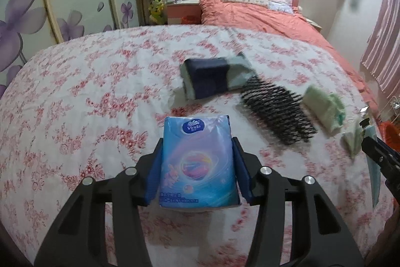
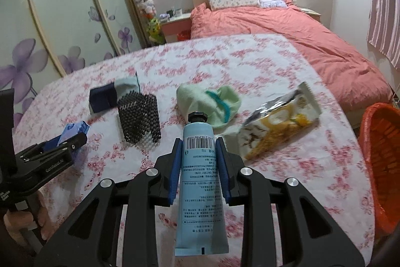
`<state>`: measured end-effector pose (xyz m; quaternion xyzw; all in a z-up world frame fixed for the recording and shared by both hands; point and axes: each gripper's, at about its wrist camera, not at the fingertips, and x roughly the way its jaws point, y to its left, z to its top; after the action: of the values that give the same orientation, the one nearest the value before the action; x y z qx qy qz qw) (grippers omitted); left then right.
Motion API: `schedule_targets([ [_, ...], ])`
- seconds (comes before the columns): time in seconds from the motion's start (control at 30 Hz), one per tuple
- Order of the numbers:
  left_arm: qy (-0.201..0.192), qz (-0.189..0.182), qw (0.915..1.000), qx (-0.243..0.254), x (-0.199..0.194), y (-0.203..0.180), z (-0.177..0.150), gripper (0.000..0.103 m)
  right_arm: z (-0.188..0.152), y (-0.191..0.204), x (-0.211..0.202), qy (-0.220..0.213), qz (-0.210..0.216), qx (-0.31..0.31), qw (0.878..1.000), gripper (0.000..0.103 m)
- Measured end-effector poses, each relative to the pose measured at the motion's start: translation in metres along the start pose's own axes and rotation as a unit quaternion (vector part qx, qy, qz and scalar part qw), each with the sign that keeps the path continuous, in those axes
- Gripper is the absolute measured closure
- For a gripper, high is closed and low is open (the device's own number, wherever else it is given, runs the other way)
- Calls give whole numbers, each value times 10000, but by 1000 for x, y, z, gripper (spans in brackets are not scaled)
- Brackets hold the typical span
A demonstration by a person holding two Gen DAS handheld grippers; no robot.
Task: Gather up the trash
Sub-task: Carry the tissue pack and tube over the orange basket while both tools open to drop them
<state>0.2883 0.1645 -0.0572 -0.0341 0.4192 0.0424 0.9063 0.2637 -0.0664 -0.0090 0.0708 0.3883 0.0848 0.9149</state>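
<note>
You are holding the tissue pack (image 1: 198, 162) in your left fingers (image 1: 155, 167) and the tube (image 2: 200, 182) in your right fingers (image 2: 176, 167), so keep both squeezes firm while carrying toward the orange bin (image 2: 382, 167) at three o'clock.

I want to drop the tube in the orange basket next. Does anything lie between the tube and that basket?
Only the snack wrapper, which lies flat on the table between the tube in the right gripper and the orange basket. The tube looks lifted, so it should pass over.
</note>
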Motion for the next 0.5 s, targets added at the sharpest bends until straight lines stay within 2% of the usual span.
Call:
schedule_targets([
  [0.23, -285, -376, 9987, 207, -34, -33, 5, 53, 6, -34, -35, -354, -1, 260, 9990, 75],
  [0.5, -624, -1041, 9909, 576, -76, -99, 6, 53, 6, -90, -93, -1010, -359, 766, 9913, 75],
])
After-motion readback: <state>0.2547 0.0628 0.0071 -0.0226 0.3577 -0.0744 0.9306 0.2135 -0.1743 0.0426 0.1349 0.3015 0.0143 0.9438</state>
